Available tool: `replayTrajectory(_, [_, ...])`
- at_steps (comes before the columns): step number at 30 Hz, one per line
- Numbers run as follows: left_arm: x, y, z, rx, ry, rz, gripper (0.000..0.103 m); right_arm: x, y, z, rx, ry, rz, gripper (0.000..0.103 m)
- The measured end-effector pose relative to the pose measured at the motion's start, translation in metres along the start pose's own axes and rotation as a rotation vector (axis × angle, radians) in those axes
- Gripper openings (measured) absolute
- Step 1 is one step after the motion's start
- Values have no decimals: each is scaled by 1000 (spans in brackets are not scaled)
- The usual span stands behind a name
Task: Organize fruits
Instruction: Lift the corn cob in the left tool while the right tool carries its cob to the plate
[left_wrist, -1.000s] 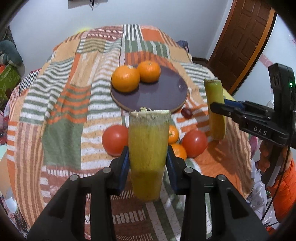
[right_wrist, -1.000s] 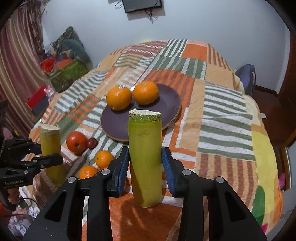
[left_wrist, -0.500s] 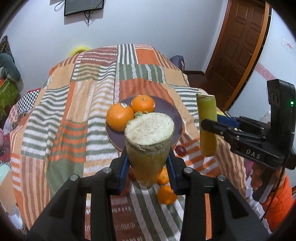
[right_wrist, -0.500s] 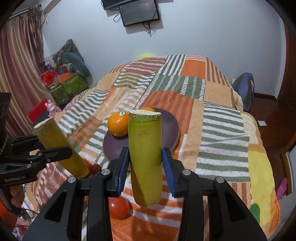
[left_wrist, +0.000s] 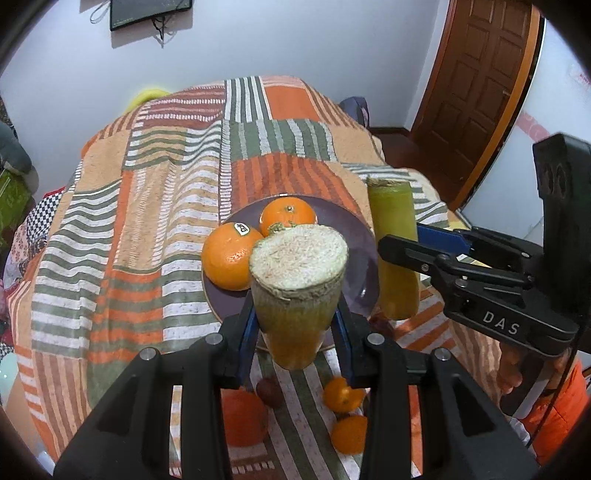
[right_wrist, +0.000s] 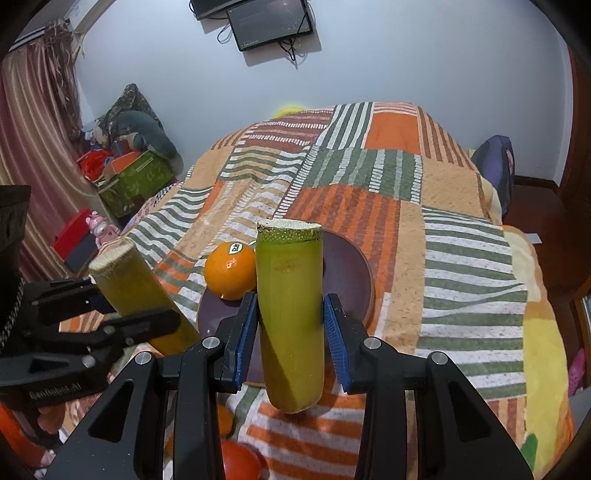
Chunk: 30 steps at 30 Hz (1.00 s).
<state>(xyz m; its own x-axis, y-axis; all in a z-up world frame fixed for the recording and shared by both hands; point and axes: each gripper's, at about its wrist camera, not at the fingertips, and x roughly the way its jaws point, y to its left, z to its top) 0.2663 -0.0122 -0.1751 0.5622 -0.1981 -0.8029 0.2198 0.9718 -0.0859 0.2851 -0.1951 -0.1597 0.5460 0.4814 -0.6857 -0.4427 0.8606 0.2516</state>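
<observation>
- Left gripper (left_wrist: 295, 328) is clamping a cane piece (left_wrist: 297, 280) above the plate (left_wrist: 354, 236).
- Right gripper (right_wrist: 290, 328) is clamping another piece (right_wrist: 290, 306) alongside.
- Advice: lower each flat beside the oranges (left_wrist: 229, 258), releasing only once resting.

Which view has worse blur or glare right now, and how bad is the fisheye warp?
Left wrist: cut stalk close to the lens, its body soft; small oranges below look smeared; slight sheen on the plate. Right wrist: sharper overall, stalk crisp, no glare. Both: strong barrel warp, dark vignetted corners.
</observation>
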Motion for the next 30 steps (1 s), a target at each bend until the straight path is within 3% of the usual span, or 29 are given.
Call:
replayTrajectory(6, [27, 0, 6, 15, 51, -11, 37, 20, -8, 1, 28, 30, -5, 33])
replayTrajectory(17, [53, 0, 18, 14, 66, -25, 37, 38, -15, 5, 60, 45, -2, 33])
replayTrajectory(30, [77, 9, 31, -25, 96, -22, 37, 38, -20, 11, 55, 34, -76, 32])
